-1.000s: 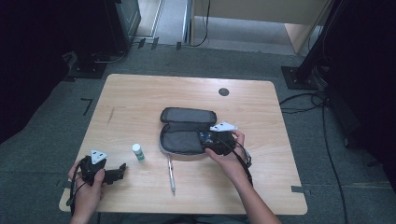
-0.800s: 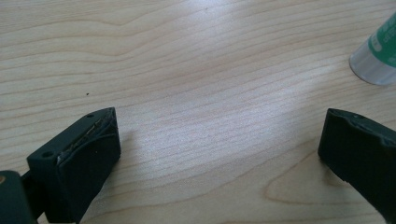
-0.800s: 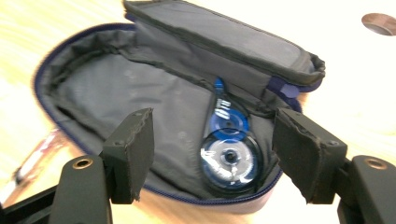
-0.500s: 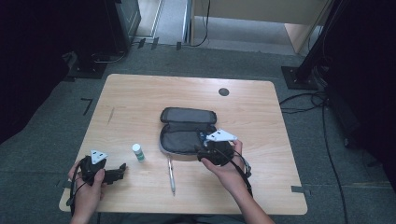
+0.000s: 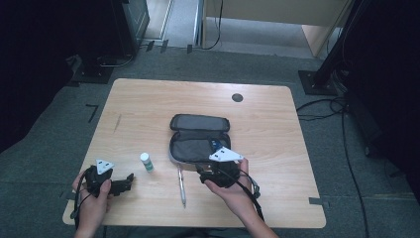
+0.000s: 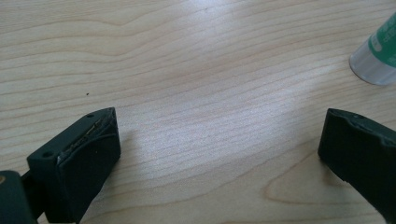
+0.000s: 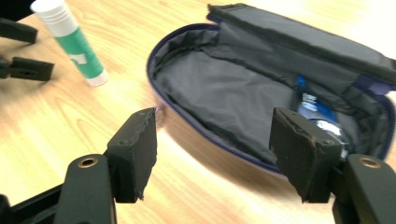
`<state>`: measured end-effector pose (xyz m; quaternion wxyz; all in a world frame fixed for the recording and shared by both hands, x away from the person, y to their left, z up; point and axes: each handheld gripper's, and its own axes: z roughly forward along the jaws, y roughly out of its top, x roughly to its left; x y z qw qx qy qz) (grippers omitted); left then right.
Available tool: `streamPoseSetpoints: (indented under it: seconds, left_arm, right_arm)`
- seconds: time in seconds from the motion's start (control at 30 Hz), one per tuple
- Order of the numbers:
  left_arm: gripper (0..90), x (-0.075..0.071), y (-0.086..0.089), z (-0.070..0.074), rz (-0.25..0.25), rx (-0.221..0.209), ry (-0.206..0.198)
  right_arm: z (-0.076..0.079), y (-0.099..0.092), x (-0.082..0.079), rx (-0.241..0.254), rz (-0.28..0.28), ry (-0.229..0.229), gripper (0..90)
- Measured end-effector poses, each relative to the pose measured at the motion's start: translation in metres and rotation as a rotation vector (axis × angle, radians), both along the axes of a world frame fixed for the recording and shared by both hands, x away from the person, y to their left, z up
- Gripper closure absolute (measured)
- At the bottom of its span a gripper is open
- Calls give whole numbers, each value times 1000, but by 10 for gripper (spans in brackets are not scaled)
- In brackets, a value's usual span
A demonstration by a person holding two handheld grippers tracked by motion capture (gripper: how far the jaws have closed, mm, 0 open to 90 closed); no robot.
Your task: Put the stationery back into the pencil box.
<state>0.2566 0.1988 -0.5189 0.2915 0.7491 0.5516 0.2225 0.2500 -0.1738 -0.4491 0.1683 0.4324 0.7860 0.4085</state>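
- Since the earlier high view, the right gripper has drawn back from over the open pencil case toward the near edge of the table; left gripper, glue stick, pen and case lie as before.
- Left gripper: held low over the near left corner of the table in the person's left hand. In the left gripper view its jaws stand wide apart with bare wood between them; nothing is gripped.
- Glue stick: white and green, upright, between the left gripper and the case, well apart from both; its end shows at the upper right of the left gripper view.
- Pen: lies on the wood pointing toward the near edge, just left of the right gripper.
- Pencil case: dark, unzipped and spread open at the middle of the table, lid half on the far side. In the right gripper view a small blue and silver item lies in its right end.
- Right gripper: in the person's right hand, just before the near rim of the case. Its jaws stand apart and empty, the case rim seen between them.
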Motion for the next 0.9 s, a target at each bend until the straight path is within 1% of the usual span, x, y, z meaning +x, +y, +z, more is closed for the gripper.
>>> streamPoseSetpoints:
  seconds: [0.4, 0.63, 0.9]
  left_arm:
    - [0, 0, 0, 0, 0, 0, 0]
    - [0, 0, 0, 0, 0, 0, 0]
    - [0, 0, 0, 0, 0, 0, 0]
  right_arm:
    - [-15, 16, -16, 11, 53, 25, 350]
    - [-23, 25, -24, 19, 88, 43, 384]
    - [-31, 34, -29, 22, 116, 62, 424]
